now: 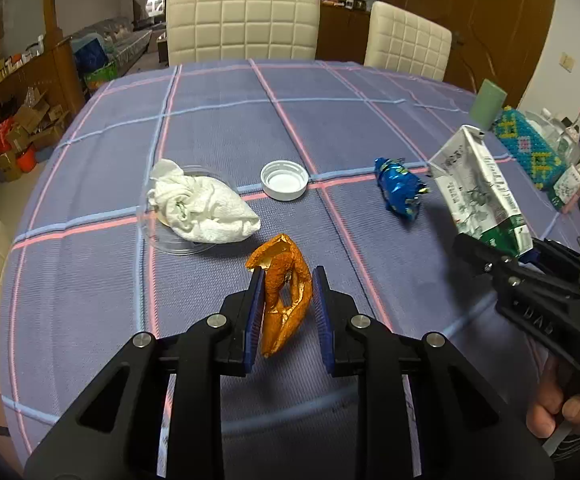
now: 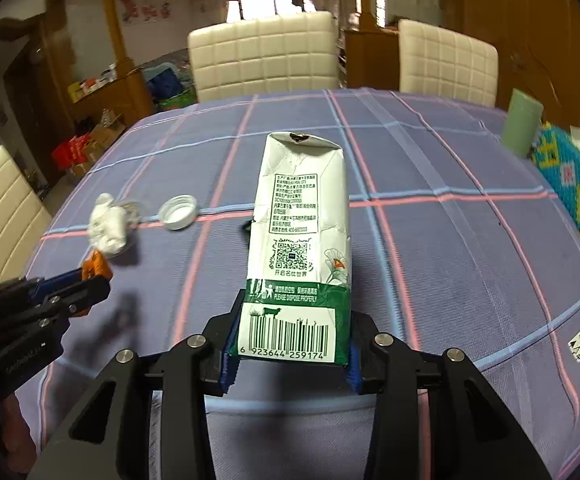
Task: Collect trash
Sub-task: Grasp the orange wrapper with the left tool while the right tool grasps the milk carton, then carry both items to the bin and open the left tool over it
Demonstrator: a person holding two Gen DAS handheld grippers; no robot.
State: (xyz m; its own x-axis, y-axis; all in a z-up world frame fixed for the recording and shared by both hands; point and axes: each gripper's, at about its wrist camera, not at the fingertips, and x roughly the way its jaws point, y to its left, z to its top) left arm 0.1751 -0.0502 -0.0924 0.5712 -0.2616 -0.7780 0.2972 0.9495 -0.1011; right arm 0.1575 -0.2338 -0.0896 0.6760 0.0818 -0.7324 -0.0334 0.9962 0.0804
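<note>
Currently you have both grippers loaded above the table (image 1: pixel 89 280), so the step in hand reads as the carry-off, not the pick-up.

Left to right on the plaid cloth, left wrist view: crumpled white tissue (image 1: pixel 201 204) lying partly on a clear plastic lid (image 1: pixel 161 240); just right of it, apart, a white bottle cap (image 1: pixel 284 180), open side up; then the blue foil wrapper (image 1: pixel 400 188), on its own. All three still sit on the cloth, uncollected.

Left gripper (image 1: pixel 285 300): blue pads on either side of the orange peel (image 1: pixel 283 296), one pad touching each flank. The peel appears lifted clear of the cloth, though the view does not settle that. Count it as gripped.

Right gripper (image 2: pixel 290 356): pads clamped on the bottom end of the crushed milk carton (image 2: pixel 300 240), barcode end nearest the camera, top end pointing away and up. The carton is off the table; the left wrist view shows it tilted in the air at the right.

Far right, near the table edge: green cup (image 1: pixel 488 106), beaded box (image 1: pixel 528 148). Probably not trash; leave them.

No bin or bag shows in either view. Your next move calls for finding one out of frame and carrying both pieces there level. The peel is thin and curled, so hold your squeeze steady. Afterwards return for tissue, cap and wrapper.
</note>
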